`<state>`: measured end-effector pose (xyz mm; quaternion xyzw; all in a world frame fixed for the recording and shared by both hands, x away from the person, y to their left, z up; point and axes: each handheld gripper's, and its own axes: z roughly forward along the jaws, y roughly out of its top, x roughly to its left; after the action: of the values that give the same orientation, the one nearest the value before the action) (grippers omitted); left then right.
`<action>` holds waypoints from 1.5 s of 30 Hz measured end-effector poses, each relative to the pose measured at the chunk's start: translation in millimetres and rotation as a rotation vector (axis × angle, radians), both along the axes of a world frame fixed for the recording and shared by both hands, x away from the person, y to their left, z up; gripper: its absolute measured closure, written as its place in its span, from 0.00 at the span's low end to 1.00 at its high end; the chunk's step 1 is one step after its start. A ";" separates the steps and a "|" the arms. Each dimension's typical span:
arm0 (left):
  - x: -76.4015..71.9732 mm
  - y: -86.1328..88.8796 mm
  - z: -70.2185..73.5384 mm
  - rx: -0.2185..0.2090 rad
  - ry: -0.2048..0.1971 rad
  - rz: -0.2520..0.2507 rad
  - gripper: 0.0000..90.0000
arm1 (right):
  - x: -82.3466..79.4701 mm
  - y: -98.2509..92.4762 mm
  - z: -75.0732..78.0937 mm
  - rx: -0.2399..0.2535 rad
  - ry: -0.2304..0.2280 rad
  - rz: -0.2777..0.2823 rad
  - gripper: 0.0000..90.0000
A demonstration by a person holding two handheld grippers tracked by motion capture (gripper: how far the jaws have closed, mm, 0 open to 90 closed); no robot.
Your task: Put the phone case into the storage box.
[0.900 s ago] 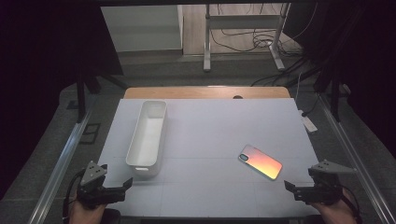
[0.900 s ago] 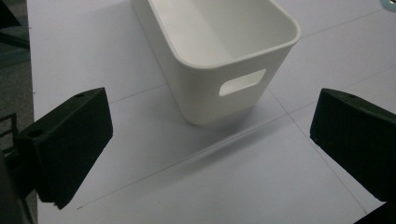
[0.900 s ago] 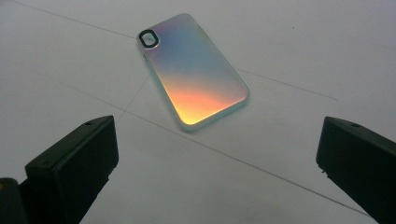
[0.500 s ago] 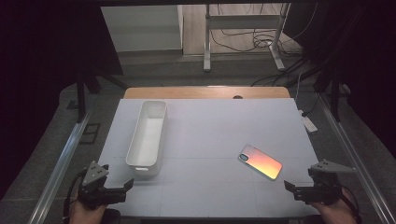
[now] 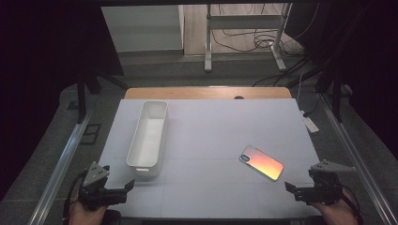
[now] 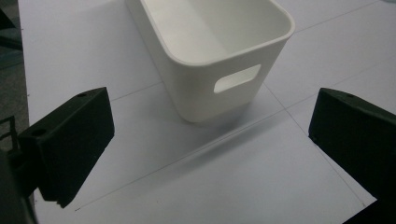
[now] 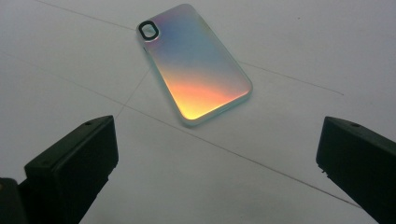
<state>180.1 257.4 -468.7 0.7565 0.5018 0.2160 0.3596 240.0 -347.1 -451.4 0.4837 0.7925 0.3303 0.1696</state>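
- While both hands sit at the near edge of the white bench (image 5: 211,131), the left claw (image 5: 123,187) hangs low over the near left corner with its jaws spread wide apart, nothing between them
- over on the other side the right claw (image 5: 292,189) is down near the near right corner, jaws also gaping wide, nothing pinched in there either
- the phone case (image 5: 262,162) lies flat on the bench right of centre, iridescent back up (pink-orange fading to blue), camera cutout at the end pointing away from the right claw
- from the right gripper view the case (image 7: 194,63) sits just ahead of the open jaws, not touching them, lying at a slant across a thin line drawn on the bench
- the white plastic bin (image 5: 148,133) stands upright on the left half, long side running away from the person
- in the left gripper view its near end with the handle slot (image 6: 236,78) is just ahead of the jaws, clear of both
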 end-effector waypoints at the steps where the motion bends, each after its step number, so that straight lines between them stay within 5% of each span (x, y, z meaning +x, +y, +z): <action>1: 0.3 -0.6 0.0 0.001 0.004 -0.006 0.01 | 0.3 0.3 -0.1 0.000 0.004 0.004 0.00; 17: 2.1 -1.8 -0.3 0.011 0.018 -0.035 0.00 | 8.3 3.6 2.7 -0.012 0.027 0.041 0.00; 45: 2.4 0.5 0.2 -0.038 0.023 -0.025 0.00 | 37.3 14.8 5.4 -0.035 0.061 0.096 0.00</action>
<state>182.5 257.9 -468.5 0.7581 0.5005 0.1932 0.3708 277.3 -332.3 -445.9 0.4522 0.8252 0.3091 0.1377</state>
